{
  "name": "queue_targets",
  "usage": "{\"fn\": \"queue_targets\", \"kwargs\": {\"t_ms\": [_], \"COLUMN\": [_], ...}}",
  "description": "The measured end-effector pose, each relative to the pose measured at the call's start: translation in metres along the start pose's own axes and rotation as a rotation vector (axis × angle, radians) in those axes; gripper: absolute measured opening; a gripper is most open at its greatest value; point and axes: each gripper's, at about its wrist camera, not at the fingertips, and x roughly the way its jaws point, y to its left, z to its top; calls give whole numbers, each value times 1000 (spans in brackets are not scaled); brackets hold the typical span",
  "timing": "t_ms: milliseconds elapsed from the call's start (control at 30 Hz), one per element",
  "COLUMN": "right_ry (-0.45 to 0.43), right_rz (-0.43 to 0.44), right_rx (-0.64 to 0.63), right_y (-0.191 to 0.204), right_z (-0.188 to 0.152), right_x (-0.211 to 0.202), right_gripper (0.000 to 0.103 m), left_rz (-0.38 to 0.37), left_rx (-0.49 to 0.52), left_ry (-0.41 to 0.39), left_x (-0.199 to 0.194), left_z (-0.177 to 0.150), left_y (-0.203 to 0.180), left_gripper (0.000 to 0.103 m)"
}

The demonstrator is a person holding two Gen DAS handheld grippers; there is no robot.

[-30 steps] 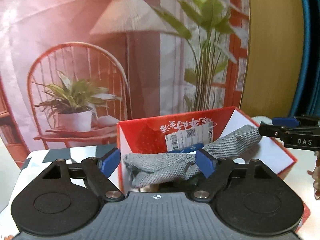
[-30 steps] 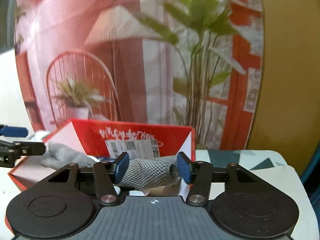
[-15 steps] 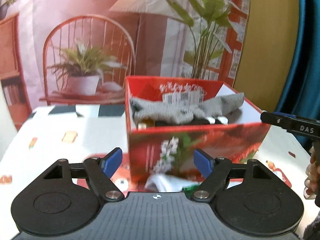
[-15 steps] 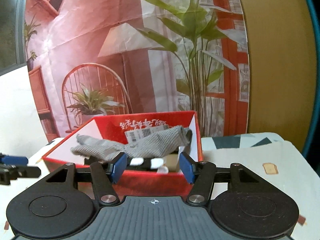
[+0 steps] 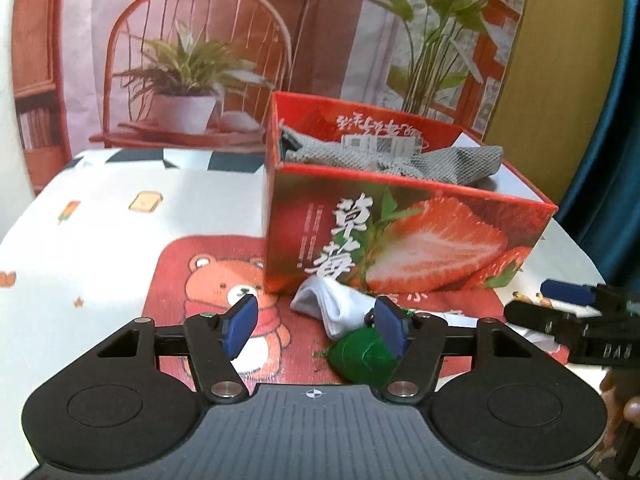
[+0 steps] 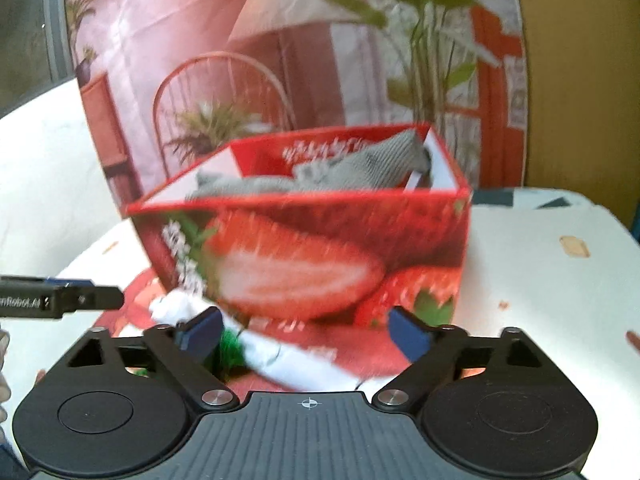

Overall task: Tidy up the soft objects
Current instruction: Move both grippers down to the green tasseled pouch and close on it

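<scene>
Knitted grey cloth (image 5: 436, 162) in glossy strawberry box (image 5: 400, 236), both grippers gaping

Glossy printed cardboard box (image 5: 404, 236), coarse grey knit cloth (image 5: 440, 162), soft white sock (image 5: 336, 304), matt black plastic tongs (image 5: 316, 326).

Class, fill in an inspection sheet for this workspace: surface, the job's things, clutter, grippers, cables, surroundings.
Surface: table under a printed cloth with a bear picture.
Job's things: grey cloth lies in the strawberry box; white sock and green soft item lie on the cloth in front of it.
Clutter: nothing seen.
Grippers: left hand-held gripper open, empty; right hand-held gripper open, empty.
Cables: nothing seen.
Surroundings: printed backdrop of chair, lamp, plants.
</scene>
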Motion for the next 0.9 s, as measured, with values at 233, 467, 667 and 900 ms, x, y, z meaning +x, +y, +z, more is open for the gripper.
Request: {"fn": "queue_targets", "kwargs": {"t_ms": [233, 467, 667, 900], "right_ry": [74, 111, 130, 137], "right_rz": [18, 39, 43, 40], "right_rx": [-8, -14, -15, -14], "right_y": [4, 4, 3, 2], "right_z": [-14, -19, -20, -21], "right_x": [13, 19, 23, 25], "right_gripper": [93, 92, 91, 90], "left_rz": [3, -105, -164, -166], "left_rx": [-30, -39, -21, -48], "left_ry": [35, 103, 128, 123], "left_x": [15, 37, 42, 40], "left_z": [-7, -14, -24, -24], "left_y": [-1, -16, -30, -22], "left_gripper": [65, 65, 61, 49]}}
